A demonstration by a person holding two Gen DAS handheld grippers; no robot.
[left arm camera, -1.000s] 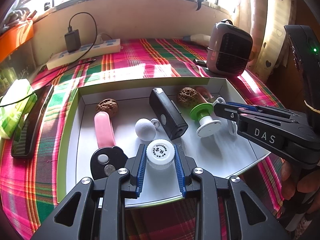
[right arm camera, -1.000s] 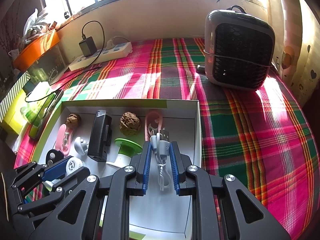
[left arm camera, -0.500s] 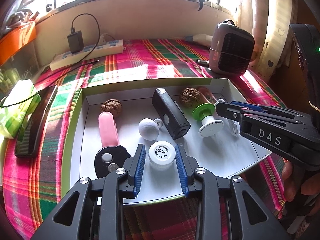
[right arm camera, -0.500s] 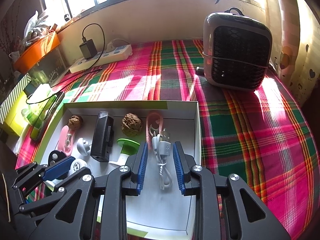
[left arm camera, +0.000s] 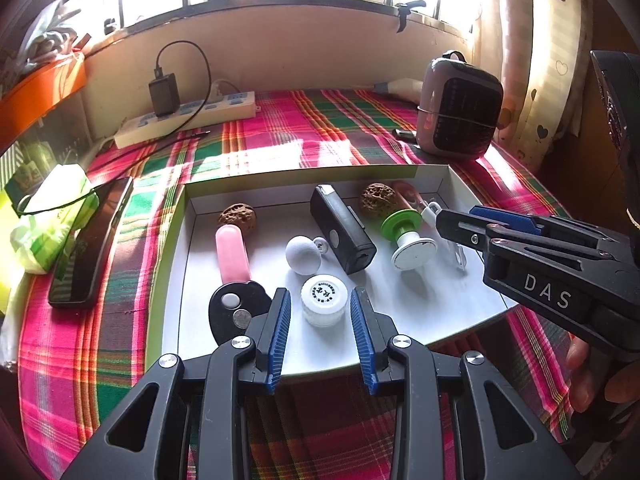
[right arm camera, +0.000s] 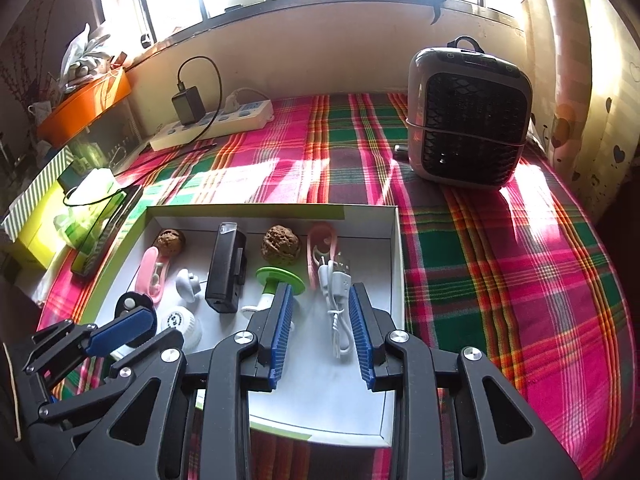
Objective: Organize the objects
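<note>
The white bottle cap [left arm camera: 324,300] lay on the floor of the white tray [left arm camera: 420,312], between the jaws of the left gripper [left arm camera: 323,322]. Those jaws stood apart, a clear gap on either side of the cap, gripping nothing. Just left of the left jaw sat a black key fob [left arm camera: 234,312], its edge tucked behind the blue pad. Beyond the jaws, further into the tray, were a pink tube [left arm camera: 232,254], a white ball [left arm camera: 303,255], a black rectangular device [left arm camera: 342,234] and a green-and-white spool [left arm camera: 406,240], with two walnuts [left arm camera: 237,218] near the far wall.

The right gripper [right arm camera: 322,320] hung over the right end of the same tray, its jaws likewise apart. A white USB cable [right arm camera: 335,300] lay between them, touching neither pad as far as could be seen. A pink clip [right arm camera: 320,246] lay just past the cable's plug. The green spool sat beside the left jaw.

The tray rested on a desk covered in a plaid cloth [right arm camera: 500,272]. Well beyond the right gripper's jaws stood a small heater [right arm camera: 468,116]; off to the far left a power strip [right arm camera: 216,122] lay against the wall, and a dark phone [left arm camera: 92,240] lay beside the tray.
</note>
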